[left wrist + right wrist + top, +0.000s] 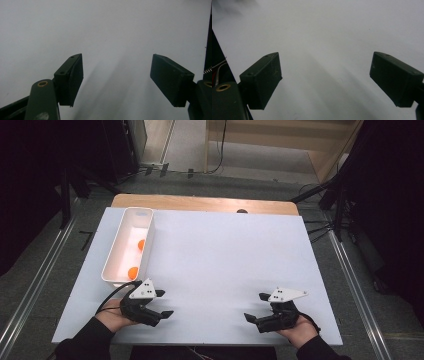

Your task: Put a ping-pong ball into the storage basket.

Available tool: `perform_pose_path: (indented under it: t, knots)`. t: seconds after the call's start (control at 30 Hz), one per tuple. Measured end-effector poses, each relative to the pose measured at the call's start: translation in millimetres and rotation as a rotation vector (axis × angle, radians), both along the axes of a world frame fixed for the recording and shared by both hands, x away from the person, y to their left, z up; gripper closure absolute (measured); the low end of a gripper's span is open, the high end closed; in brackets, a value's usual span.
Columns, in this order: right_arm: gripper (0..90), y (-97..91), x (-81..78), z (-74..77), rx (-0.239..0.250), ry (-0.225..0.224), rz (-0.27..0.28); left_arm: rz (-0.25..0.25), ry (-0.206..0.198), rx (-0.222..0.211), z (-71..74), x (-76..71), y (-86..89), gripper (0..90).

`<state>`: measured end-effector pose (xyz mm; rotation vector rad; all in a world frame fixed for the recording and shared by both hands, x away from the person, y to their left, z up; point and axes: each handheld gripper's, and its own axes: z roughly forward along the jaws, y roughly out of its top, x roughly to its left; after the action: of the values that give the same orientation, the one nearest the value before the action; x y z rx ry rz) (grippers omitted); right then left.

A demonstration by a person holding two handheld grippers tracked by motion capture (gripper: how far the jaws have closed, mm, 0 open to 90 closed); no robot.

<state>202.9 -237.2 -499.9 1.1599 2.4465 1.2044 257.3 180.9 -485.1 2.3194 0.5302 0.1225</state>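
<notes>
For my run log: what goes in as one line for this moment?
left gripper: open, empty | right gripper: open, empty | white bin: two orange balls inside | table: bare between

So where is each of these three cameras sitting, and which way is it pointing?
High view: above the person's side, facing forward and down on the white table, white bin, both hands, left tool and right tool.
Left gripper view: rides the left tool, looking along open jaws.
Right gripper view: same, right tool.
All share the table.

Black left claw and right claw, grey plates, seemingly dark sleeves.
</notes>
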Motion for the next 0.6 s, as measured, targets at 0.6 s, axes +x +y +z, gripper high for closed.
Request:
perform_pose_path:
  t: [0.6]
  knots:
    - [9.1, -0.1, 0.2, -0.5, -0.004, -0.003, 0.003, -0.010, 0.000, 0.038, -3.5, -0.3, -1.7, 27.4]
